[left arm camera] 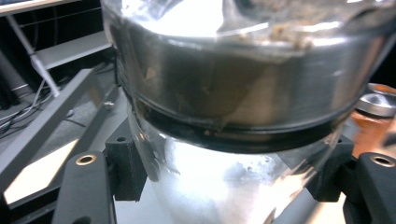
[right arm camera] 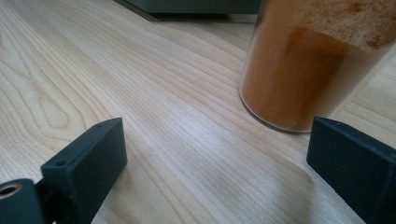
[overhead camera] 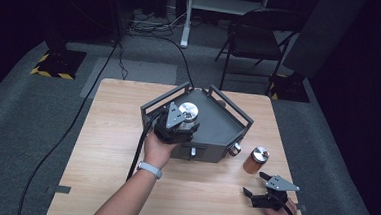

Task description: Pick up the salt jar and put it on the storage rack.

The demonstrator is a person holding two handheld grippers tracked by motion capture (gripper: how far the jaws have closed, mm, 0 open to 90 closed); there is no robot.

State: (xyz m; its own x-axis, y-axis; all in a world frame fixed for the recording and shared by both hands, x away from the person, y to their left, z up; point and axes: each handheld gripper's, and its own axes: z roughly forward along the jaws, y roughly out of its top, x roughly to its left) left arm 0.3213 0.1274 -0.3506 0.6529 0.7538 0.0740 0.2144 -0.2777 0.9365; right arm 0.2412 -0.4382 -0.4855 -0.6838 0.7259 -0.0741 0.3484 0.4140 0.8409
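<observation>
My left gripper [overhead camera: 183, 121] is shut on a clear glass jar [overhead camera: 188, 111] with a silver metal lid and holds it raised above the near left part of the dark grey tray [overhead camera: 217, 126]. In the left gripper view the jar [left arm camera: 233, 93] sits close up, its glass body pinched between the two black pads [left arm camera: 123, 163]. An orange spice jar [overhead camera: 255, 160] with a silver lid stands on the wooden table right of the tray. My right gripper [overhead camera: 255, 184] rests open on the table just in front of the jar. Its jaws stand wide apart, short of the orange jar [right arm camera: 308, 65].
The tray has raised rails along its sides and a handle [overhead camera: 193, 151] on its front wall. A small silver-capped item [overhead camera: 234, 149] sits at the tray's front right corner. The table's right edge is close to my right hand. A folding chair [overhead camera: 255, 36] stands beyond the table.
</observation>
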